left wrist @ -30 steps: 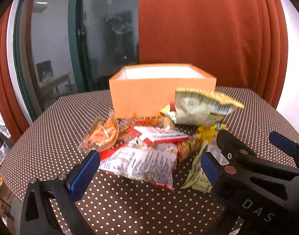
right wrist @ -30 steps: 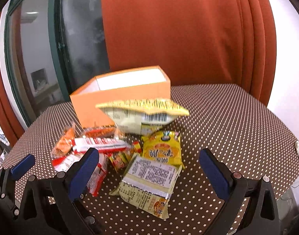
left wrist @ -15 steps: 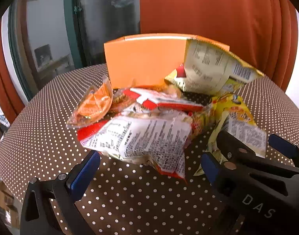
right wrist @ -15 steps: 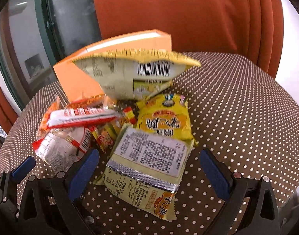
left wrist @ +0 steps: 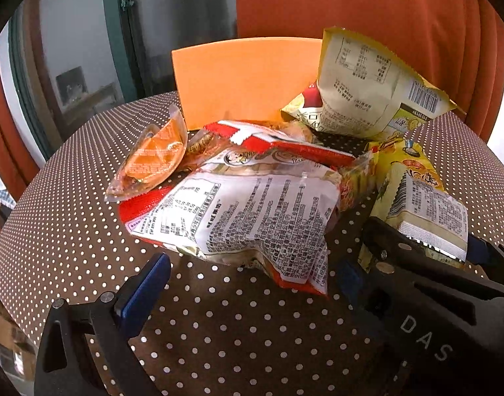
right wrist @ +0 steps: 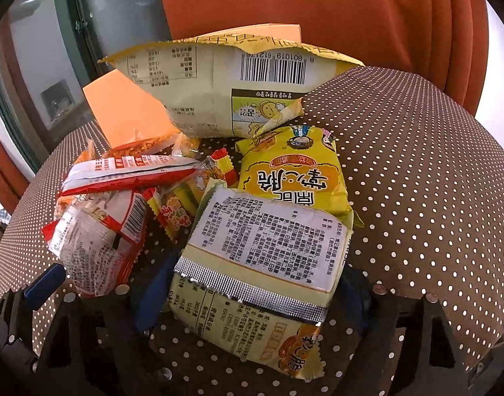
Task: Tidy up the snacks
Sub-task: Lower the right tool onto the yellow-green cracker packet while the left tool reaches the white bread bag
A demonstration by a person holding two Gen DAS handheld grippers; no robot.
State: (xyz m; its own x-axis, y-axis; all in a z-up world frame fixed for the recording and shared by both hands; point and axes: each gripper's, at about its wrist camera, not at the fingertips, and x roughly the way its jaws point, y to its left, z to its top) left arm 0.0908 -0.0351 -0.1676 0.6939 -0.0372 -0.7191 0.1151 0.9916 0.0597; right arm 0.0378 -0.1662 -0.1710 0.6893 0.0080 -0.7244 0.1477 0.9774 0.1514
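A heap of snack packets lies on the dotted table in front of an orange box (left wrist: pixel 245 76). My left gripper (left wrist: pixel 245 283) is open and low at the near edge of a white and red packet (left wrist: pixel 252 217), whose lower corner reaches between its fingers. In the right wrist view my right gripper (right wrist: pixel 252 297) straddles a yellow packet with a white label (right wrist: pixel 265 241). Its jaws are closing, with the blue pads right at the packet's two sides. A large pale yellow bag (right wrist: pixel 218 89) leans against the box behind the heap.
The brown dotted tablecloth (right wrist: pixel 433 181) has bare room to the right and in front. A second yellow packet (right wrist: pixel 294 178), a clear orange packet (left wrist: pixel 152 161) and small red ones fill the heap. Orange curtains and a dark window stand behind.
Both grippers have come down and closer to the heap. The right gripper's jaws have narrowed around the yellow labelled packet. The left gripper's jaws stay wide.
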